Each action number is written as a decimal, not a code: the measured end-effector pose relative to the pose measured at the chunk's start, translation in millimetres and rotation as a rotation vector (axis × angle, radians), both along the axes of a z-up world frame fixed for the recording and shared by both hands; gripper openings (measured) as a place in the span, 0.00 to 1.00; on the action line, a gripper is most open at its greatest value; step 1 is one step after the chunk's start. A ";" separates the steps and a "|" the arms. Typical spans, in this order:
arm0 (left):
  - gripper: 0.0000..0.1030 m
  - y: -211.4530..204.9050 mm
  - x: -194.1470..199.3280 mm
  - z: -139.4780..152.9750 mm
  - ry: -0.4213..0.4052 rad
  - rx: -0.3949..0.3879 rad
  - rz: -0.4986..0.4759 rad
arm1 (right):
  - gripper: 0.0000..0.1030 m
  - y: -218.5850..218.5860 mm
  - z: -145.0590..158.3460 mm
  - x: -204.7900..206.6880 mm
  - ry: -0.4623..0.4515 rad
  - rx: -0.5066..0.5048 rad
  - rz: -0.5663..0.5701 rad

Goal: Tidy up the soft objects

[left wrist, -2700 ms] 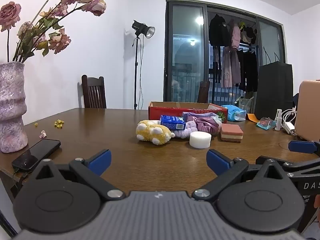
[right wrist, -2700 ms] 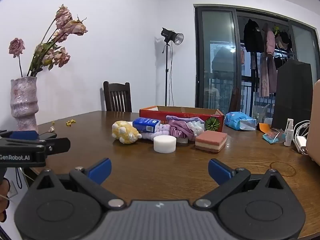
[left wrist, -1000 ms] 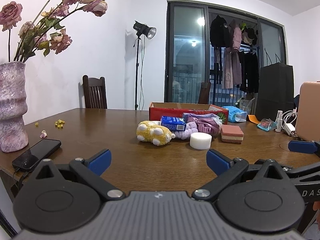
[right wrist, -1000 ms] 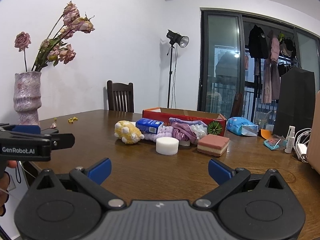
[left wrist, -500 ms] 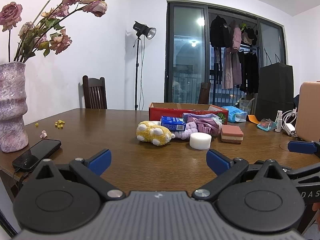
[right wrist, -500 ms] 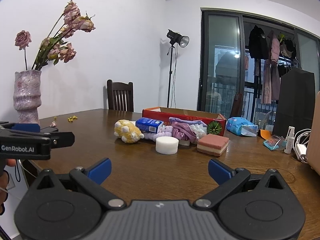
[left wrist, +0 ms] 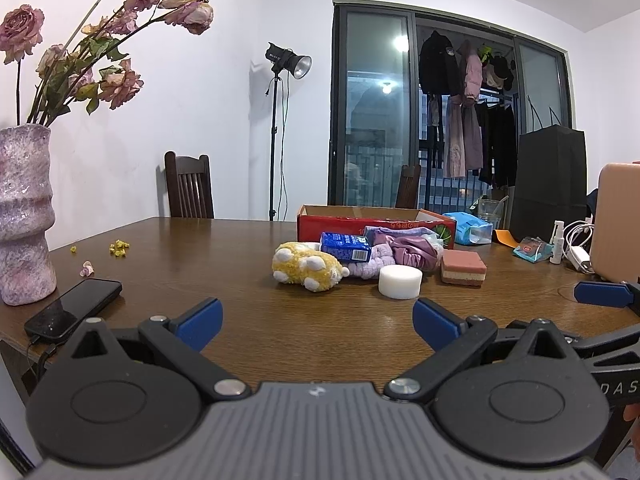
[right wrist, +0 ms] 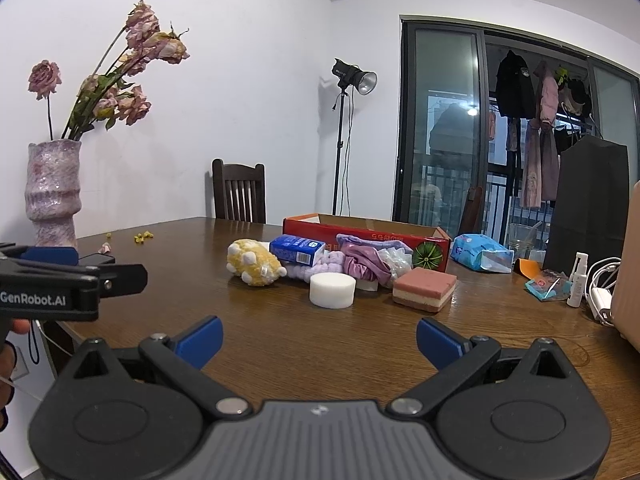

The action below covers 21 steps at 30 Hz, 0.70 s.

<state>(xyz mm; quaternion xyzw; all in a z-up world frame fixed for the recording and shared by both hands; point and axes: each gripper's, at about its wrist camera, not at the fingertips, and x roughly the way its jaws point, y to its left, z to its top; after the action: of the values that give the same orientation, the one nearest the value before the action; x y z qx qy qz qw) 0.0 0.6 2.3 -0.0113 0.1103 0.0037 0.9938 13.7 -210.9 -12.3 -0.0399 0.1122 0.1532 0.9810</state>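
Jaws apart on both left gripper (left wrist: 316,316) and right gripper (right wrist: 319,338), empty.
Yellow plush toy (right wrist: 254,267) beside red cardboard box (right wrist: 362,231); light, squashy, grip mid-body.

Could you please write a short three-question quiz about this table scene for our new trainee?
1. True or false: the left tool is closed on the yellow plush toy.
2. Which lies nearest the right tool? A) round white foam puck B) open red cardboard box C) blue tissue packet
3. Fill in: the black phone lies beside the pink textured ____.

Key: 1 false, both tools are open and empty; 2 A; 3 vase.
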 end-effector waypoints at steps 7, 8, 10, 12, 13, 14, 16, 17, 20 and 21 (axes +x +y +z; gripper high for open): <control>1.00 -0.7 -0.8 -0.6 0.001 0.000 0.001 | 1.00 1.1 -0.1 0.9 0.000 -0.003 0.003; 1.00 -0.8 -1.0 -0.5 0.001 0.000 0.000 | 1.00 1.2 -0.1 1.1 0.000 -0.002 0.003; 1.00 -1.1 -1.0 -0.7 0.000 0.001 0.000 | 1.00 1.1 -0.4 1.2 0.000 -0.002 0.003; 1.00 -1.1 -1.1 -0.7 0.000 0.001 0.000 | 1.00 1.0 -0.5 1.4 0.001 -0.002 0.003; 1.00 -1.1 -0.9 -0.7 -0.001 0.002 -0.001 | 1.00 0.7 -0.4 1.5 0.001 -0.002 0.003; 1.00 -0.9 -0.2 -0.3 -0.003 0.003 0.000 | 1.00 0.7 -0.2 1.1 -0.002 -0.001 0.002; 1.00 1.1 2.8 1.5 -0.012 0.000 0.009 | 1.00 -1.4 1.0 3.1 -0.011 0.004 -0.008; 1.00 2.3 4.9 2.6 -0.019 0.000 0.010 | 1.00 -2.8 2.2 5.2 -0.021 0.006 -0.013; 1.00 6.8 21.7 3.8 -0.017 0.007 0.016 | 1.00 -6.9 4.1 17.6 -0.051 0.015 -0.036; 1.00 8.8 31.2 3.6 -0.001 0.000 0.014 | 1.00 -7.8 4.5 23.0 -0.051 0.017 -0.034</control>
<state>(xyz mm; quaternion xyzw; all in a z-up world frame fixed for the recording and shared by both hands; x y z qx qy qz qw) 31.2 9.5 5.9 -0.0120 0.1098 0.0108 0.9938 36.7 -218.7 -7.8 -0.0336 0.0863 0.1362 0.9863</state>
